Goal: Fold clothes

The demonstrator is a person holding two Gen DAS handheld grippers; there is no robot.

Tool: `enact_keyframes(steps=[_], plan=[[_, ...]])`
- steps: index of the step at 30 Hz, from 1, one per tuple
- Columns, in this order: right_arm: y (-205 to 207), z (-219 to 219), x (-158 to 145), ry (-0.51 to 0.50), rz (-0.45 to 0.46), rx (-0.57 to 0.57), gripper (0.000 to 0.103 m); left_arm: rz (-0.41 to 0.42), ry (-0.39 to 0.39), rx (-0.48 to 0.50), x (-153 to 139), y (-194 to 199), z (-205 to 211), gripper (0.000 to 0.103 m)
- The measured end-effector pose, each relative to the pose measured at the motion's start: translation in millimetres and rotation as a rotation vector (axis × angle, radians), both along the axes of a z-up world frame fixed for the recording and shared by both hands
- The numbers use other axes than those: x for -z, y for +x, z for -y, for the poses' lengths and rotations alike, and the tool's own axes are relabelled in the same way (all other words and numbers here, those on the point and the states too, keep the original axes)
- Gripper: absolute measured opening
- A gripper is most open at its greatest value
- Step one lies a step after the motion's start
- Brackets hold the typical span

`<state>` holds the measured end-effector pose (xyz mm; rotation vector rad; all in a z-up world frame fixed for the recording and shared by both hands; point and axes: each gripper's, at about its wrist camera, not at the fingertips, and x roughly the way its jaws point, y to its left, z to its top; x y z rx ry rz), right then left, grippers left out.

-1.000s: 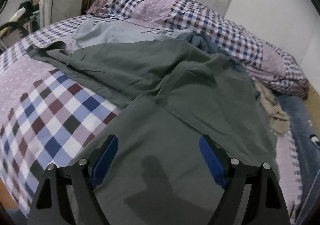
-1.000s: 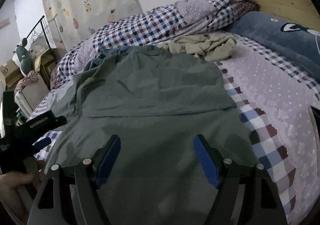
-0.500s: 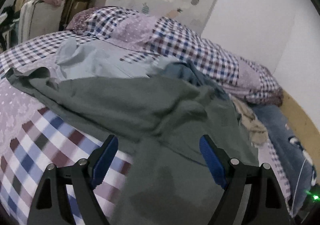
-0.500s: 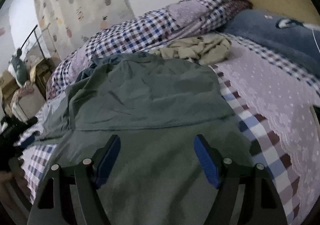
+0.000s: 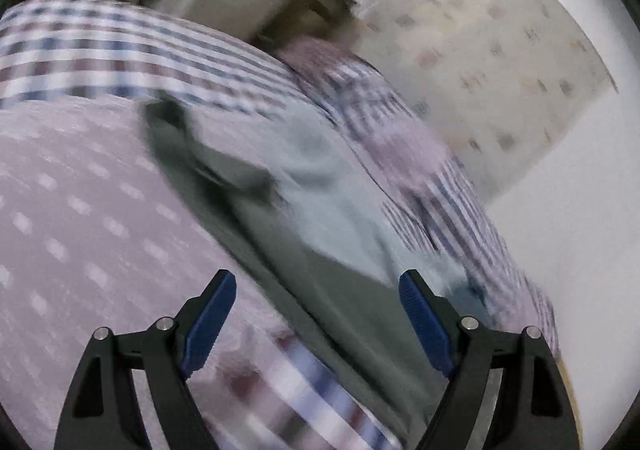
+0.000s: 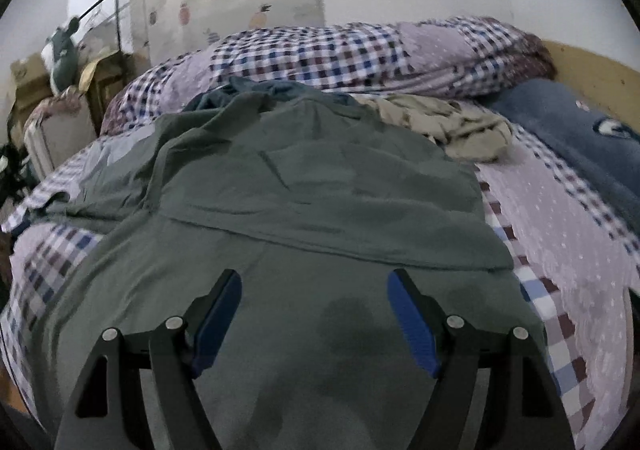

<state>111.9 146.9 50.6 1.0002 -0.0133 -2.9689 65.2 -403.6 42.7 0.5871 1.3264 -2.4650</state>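
Left wrist view: heavy motion blur; the objects at the top edge cannot be identified. The left tool [image 5: 316,314] is spread wide and holds nothing. A strip of the green garment [image 5: 320,290] runs diagonally across the bed [image 5: 80,209], partly hidden beneath a pale blue cloth [image 5: 336,185].

Right wrist view: the right tool [image 6: 314,314] is spread, empty, above the green garment [image 6: 304,201], which lies flat on the bed [image 6: 568,242]. Its far edge overlaps a dark blue cloth [image 6: 244,89]. A beige garment [image 6: 452,121] lies crumpled beside it. A boxes stack [image 6: 32,89] is cut off at the left.
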Motion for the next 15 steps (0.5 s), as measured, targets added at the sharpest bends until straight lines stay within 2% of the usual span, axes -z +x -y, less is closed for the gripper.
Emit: enact_keyframes(steps=[4,8,13,15], plan=[[0.3,8.7,5.1,0.043,0.007,-0.033,0.079,0.006,0.074,-0.081,20.5,7.8,51.9,0.087],[-1.2,12.7,12.1,0.052,0.022,-0.043,0.079,0.039,-0.036,-0.091,8.2,-1.5,72.7,0.087],[-2.1,16.4,13.3,0.053,0.024,-0.057,0.079,0.171,-0.163,-0.078,11.2,-20.9,99.6,0.087],[-2.3,16.6,13.9,0.054,0.026,-0.063,0.079,0.182,-0.197,-0.060,11.8,-23.8,107.4,0.087]])
